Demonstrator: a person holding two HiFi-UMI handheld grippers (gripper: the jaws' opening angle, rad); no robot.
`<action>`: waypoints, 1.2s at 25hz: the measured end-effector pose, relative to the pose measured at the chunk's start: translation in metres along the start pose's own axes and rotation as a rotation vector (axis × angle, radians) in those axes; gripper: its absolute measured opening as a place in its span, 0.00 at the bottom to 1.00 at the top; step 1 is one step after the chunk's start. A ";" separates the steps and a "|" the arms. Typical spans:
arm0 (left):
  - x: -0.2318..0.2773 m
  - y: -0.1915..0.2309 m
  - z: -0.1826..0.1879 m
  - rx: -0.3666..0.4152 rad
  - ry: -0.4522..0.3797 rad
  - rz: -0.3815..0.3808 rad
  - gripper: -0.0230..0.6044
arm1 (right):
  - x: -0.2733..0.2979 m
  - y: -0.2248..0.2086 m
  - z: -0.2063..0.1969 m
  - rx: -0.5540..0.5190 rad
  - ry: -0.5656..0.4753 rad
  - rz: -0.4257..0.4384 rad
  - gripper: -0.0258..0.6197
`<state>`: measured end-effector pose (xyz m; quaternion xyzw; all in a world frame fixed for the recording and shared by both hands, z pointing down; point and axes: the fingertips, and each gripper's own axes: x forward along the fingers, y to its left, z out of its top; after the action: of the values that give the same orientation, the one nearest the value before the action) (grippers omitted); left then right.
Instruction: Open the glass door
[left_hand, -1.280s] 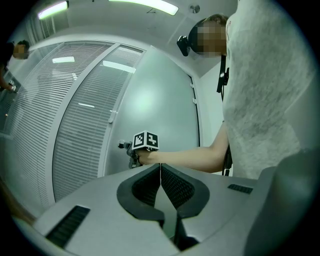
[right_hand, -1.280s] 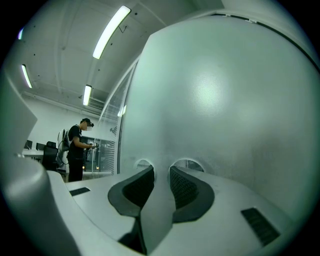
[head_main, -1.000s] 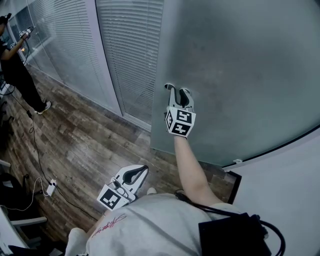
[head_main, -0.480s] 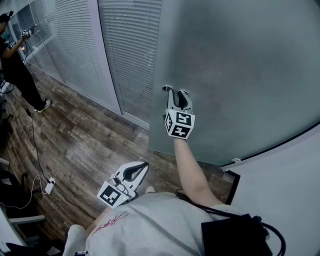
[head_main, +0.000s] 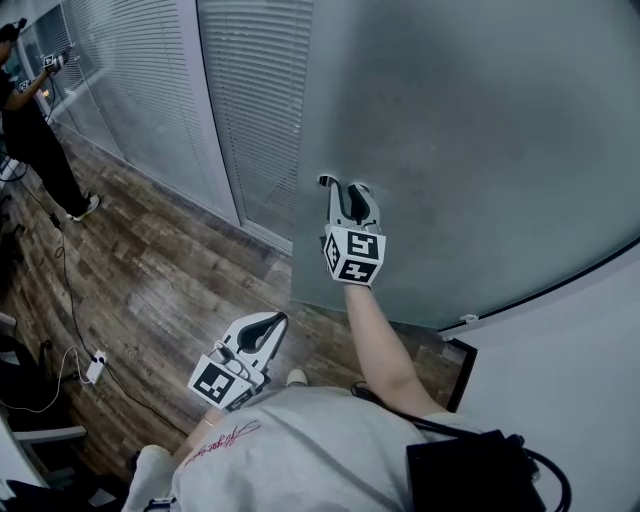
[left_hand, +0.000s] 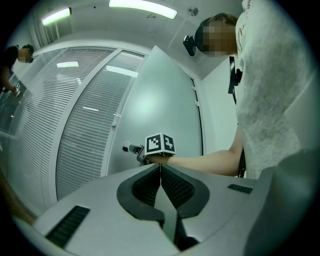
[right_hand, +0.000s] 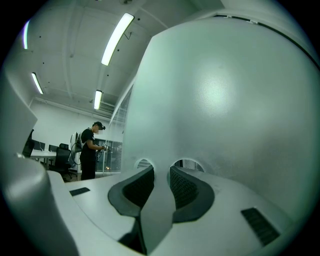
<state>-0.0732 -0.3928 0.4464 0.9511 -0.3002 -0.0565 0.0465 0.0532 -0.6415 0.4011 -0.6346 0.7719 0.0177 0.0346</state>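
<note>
In the head view two hand-held grippers are counted: the right gripper (head_main: 342, 186) is set tips-first against the one frosted grey glass door (head_main: 480, 150) near its free edge, and the left gripper (head_main: 272, 322) is held low. Only in the gripper views are the jaws read: the right's parted and empty, the left's closed together.

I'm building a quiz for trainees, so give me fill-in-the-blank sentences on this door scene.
1. The right gripper points at the door, its fingers ___.
2. The left gripper has its fingers ___.
3. The floor is made of ___.
Missing words: apart; shut; wood.
</note>
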 end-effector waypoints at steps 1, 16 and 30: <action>0.001 0.000 0.000 0.002 -0.002 -0.001 0.07 | -0.002 0.002 0.001 -0.002 -0.003 0.002 0.21; -0.002 -0.020 0.000 0.009 0.016 -0.066 0.07 | -0.032 0.023 0.002 -0.004 0.001 0.048 0.21; -0.045 -0.038 -0.001 -0.004 0.028 -0.073 0.07 | -0.069 0.039 0.004 -0.008 -0.008 0.067 0.21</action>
<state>-0.0884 -0.3360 0.4460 0.9620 -0.2644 -0.0455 0.0504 0.0287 -0.5663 0.4014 -0.6083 0.7926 0.0245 0.0348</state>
